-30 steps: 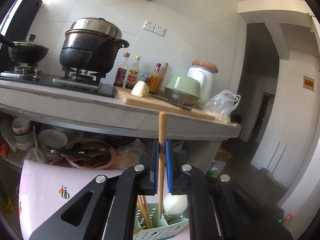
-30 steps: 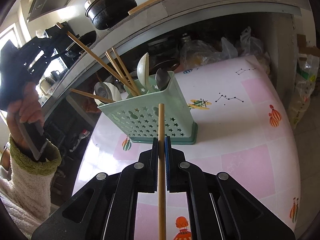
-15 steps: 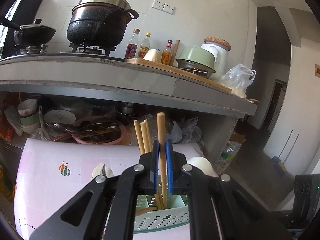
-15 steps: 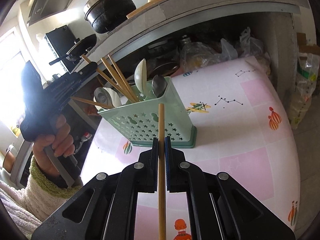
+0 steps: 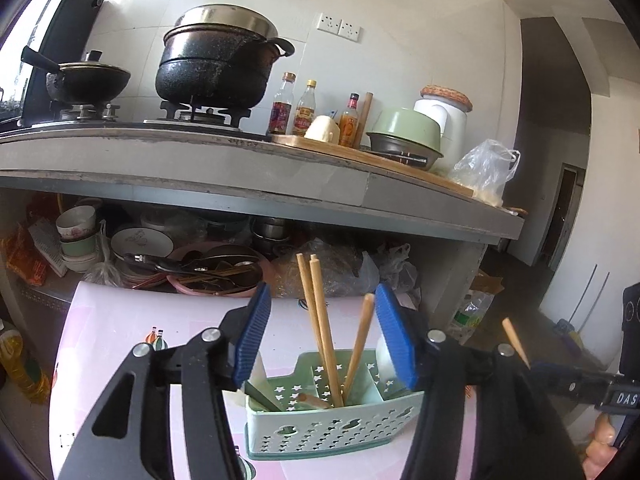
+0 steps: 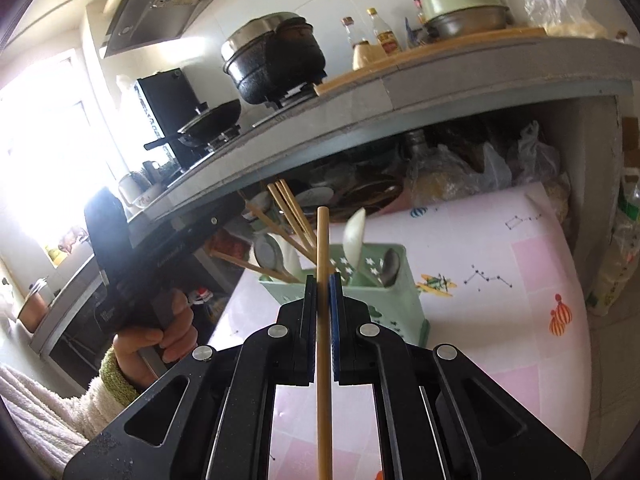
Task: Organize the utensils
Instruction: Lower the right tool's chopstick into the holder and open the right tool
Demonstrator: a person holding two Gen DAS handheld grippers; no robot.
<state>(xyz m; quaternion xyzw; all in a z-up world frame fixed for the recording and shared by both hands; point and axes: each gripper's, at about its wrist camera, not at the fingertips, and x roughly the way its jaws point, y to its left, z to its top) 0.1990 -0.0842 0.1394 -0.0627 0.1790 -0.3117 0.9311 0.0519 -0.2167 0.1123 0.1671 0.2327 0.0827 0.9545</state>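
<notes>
A mint-green perforated utensil caddy [image 5: 332, 424] stands on the pink patterned table [image 5: 120, 332]. Three wooden chopsticks [image 5: 320, 320] stand in its middle compartment, with a white spoon [image 5: 386, 356] to the right. My left gripper [image 5: 322, 332] is open just above the caddy, its blue pads on either side of the chopsticks, touching none. My right gripper [image 6: 323, 284] is shut on a single wooden chopstick [image 6: 323, 320], held upright in front of the caddy [image 6: 384, 292], which holds chopsticks and spoons [image 6: 354, 236]. The chopstick's tip also shows in the left wrist view [image 5: 514, 340].
A grey counter [image 5: 240, 176] overhangs the table's far side, with a black pot [image 5: 216, 64], wok, sauce bottles and a cutting board on it. Bowls, plates and a pink basin [image 5: 212, 276] sit on the shelf beneath. Plastic bags [image 6: 480, 172] lie at the table's far edge.
My left gripper lowered its chopstick into the caddy and opened, leaving it leaning there. My right gripper, still holding its chopstick, has risen and moved closer to the caddy.
</notes>
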